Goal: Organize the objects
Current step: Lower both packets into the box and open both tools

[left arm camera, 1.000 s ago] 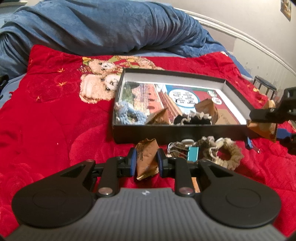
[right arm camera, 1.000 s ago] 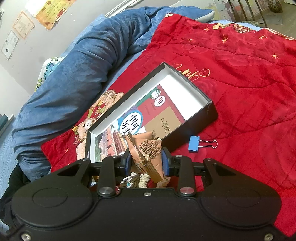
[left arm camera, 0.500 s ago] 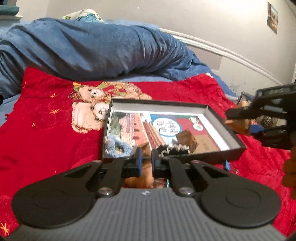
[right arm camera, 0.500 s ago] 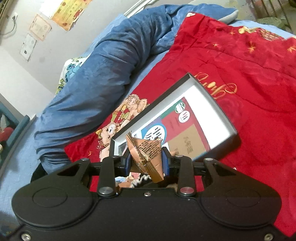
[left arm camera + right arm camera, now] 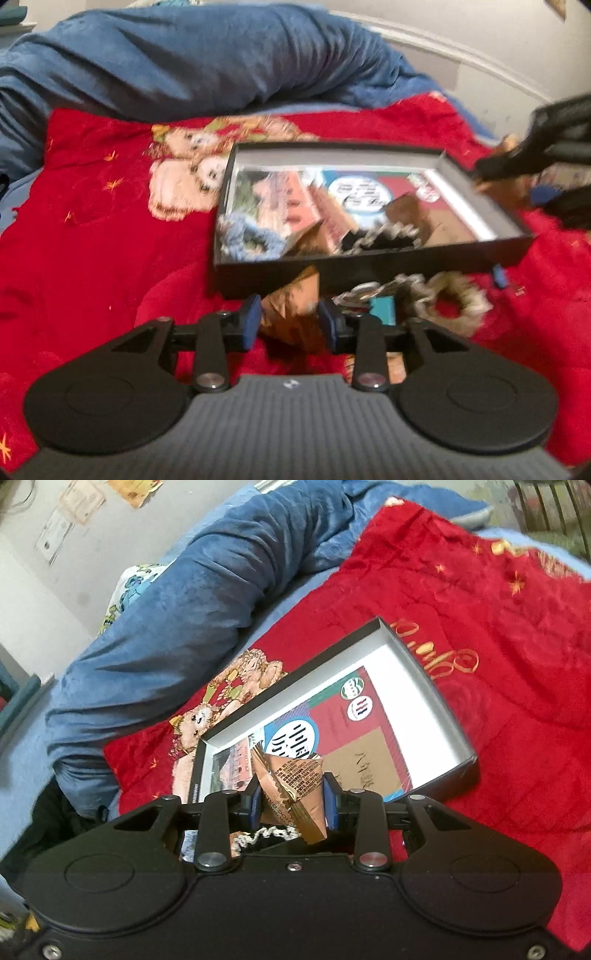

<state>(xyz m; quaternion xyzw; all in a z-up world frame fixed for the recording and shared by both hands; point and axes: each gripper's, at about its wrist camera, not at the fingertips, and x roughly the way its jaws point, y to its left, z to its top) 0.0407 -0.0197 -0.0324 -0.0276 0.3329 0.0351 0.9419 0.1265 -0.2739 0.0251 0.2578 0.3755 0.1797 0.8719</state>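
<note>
Brown foil is what both tongs deal with. The right tongs (image 5: 293, 800) are clenched on a crumpled brown packet (image 5: 291, 786), which sticks up between the blue pads over the near end of the black box (image 5: 456, 773). Seen from the left side, the right tongs (image 5: 517, 181) sit at the box's (image 5: 369, 271) far right corner.

The left tongs (image 5: 289, 320) are spread apart, with a second brown packet (image 5: 295, 306) lying on the red blanket (image 5: 92, 240) between the pads; whether either pad touches it cannot be told through the blur. Just right of these tongs lie a teal clip (image 5: 382, 308) and a beige scrunchie (image 5: 448, 301), outside the box wall. Ahead, inside the box, are a blue knitted piece (image 5: 249, 242), a dark scrunchie (image 5: 380, 240) and more brown wrappers. Beyond lies a blue duvet (image 5: 184, 59).
</note>
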